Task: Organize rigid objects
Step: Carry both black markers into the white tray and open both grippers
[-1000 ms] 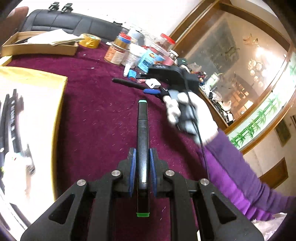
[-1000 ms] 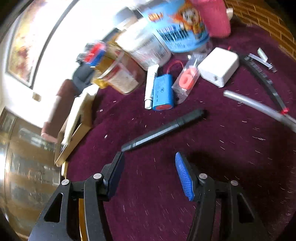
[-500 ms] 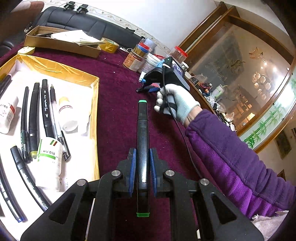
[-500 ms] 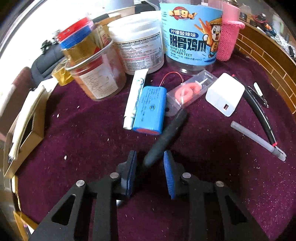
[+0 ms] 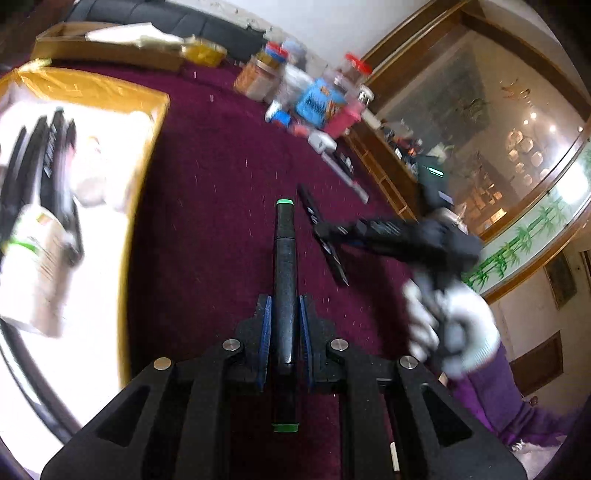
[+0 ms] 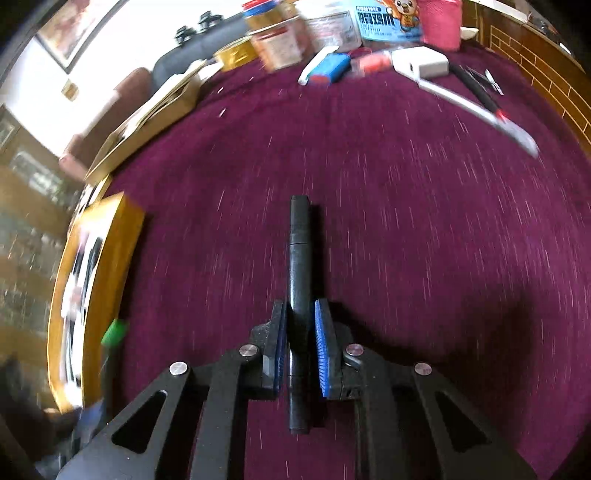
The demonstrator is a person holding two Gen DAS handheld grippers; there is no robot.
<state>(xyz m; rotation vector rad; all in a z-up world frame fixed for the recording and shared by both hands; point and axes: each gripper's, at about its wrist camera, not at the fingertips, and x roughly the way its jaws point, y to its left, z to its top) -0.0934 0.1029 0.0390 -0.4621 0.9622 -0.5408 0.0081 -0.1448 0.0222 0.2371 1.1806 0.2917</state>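
Left hand-held gripper clamps green-tipped marker; right seemingly black pen.

**Hardly a word I can read**

Far ahead of my right fingers, a blue label on a clear tub carries a cartoon mascot and a white panel of dark characters, cut off by the frame edge and too smeared to make out. The white tub's label beside it is only blur. In my left view, everything printed is blurred.
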